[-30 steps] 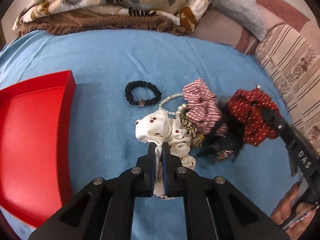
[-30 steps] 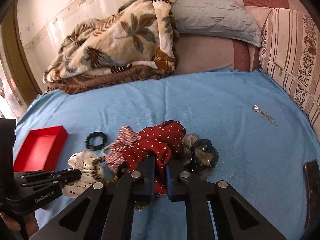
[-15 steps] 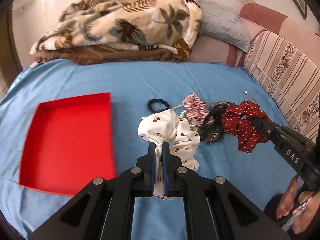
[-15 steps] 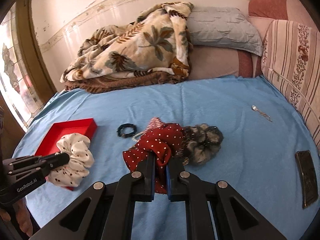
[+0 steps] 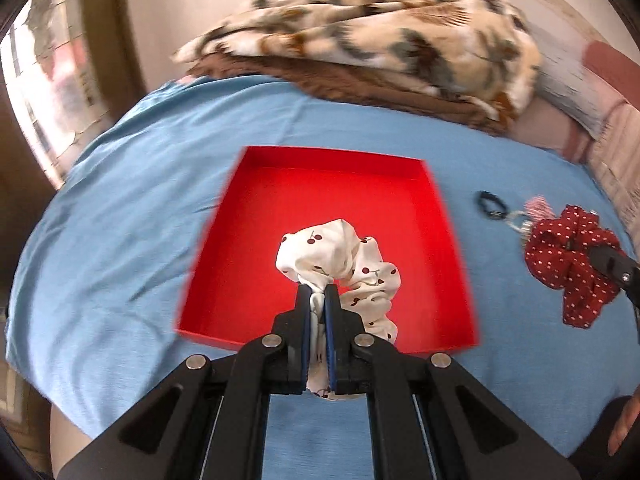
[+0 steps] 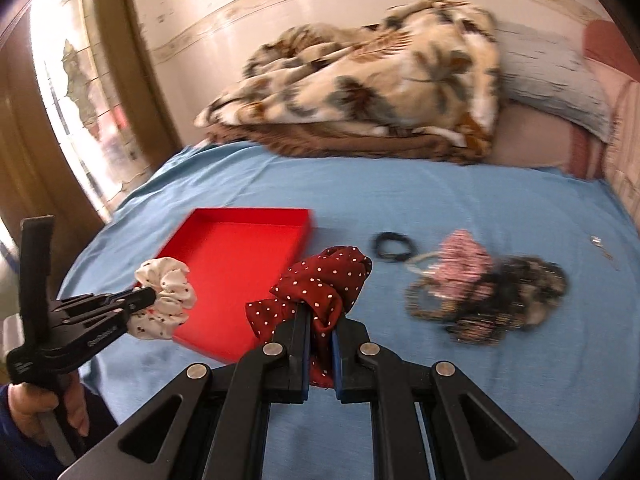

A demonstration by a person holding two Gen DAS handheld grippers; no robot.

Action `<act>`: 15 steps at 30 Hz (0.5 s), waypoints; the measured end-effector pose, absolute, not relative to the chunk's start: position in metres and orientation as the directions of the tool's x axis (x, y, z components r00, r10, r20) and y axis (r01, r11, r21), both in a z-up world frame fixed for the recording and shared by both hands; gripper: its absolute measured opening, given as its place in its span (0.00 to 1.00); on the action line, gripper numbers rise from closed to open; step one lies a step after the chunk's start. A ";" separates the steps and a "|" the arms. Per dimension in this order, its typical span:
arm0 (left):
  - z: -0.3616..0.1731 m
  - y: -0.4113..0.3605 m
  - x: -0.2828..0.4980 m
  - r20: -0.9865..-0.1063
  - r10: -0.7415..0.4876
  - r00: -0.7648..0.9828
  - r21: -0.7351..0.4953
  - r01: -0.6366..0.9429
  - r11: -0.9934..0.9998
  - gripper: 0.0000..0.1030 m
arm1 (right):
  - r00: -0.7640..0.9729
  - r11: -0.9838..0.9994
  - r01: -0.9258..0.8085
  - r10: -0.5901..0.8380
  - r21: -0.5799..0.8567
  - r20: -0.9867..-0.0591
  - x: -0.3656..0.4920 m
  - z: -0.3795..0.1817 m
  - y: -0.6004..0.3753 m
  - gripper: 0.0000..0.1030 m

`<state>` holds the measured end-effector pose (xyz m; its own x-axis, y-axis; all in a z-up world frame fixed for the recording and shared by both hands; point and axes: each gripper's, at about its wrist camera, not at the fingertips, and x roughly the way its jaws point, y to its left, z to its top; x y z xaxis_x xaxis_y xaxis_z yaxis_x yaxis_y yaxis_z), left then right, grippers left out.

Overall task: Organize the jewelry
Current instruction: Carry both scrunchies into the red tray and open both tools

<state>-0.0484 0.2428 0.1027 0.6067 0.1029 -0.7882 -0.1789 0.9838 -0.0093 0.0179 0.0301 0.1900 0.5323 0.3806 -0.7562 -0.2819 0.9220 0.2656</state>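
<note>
Looking along the left gripper (image 5: 319,294) in the left wrist view, its two black fingers are clenching a white scrunchie (image 5: 340,256) printed with small cherries, and the fabric is bunching up past the fingertips over the middle of a shallow red tray (image 5: 448,216). That tray is lying on a blue bedsheet (image 5: 120,240). To the tray's right, a small black hair tie (image 5: 490,205) is resting on the sheet, and farther right the right gripper (image 5: 584,246) is coming in from the edge, gripping a dark red scrunchie (image 5: 568,260) with white dots. A folded floral blanket (image 5: 380,36) is sitting at the far end of the bed. Turning to the right wrist view, the right gripper's (image 6: 320,312) fingers are pinching the dark red scrunchie (image 6: 320,284), holding it just beside the tray's (image 6: 240,248) right edge. At the left, a hand (image 6: 32,408) is holding the left gripper (image 6: 150,296), which is carrying the white scrunchie (image 6: 164,300) at the tray's near left corner. To the right, a blurred heap (image 6: 480,292), probably more scrunchies and beads, is lying on the bedsheet (image 6: 440,208) beside the black hair tie (image 6: 394,245).
</note>
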 end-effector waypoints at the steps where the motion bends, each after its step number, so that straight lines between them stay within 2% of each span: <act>1: 0.101 0.252 -0.048 -0.788 0.118 0.604 -0.002 -0.194 0.981 0.06 | 0.521 0.913 -0.295 0.400 0.281 -0.754 0.021 0.189 0.041 0.09; 8: 0.078 0.293 -0.040 -0.819 0.145 0.556 0.002 -0.249 0.968 0.07 | 0.426 0.873 -0.371 0.463 0.317 -0.777 0.036 0.160 0.106 0.09; 15: 0.061 0.313 -0.032 -0.835 0.135 0.533 -0.017 -0.272 0.962 0.09 | 0.381 0.892 -0.380 0.393 0.246 -0.837 0.045 0.125 0.133 0.09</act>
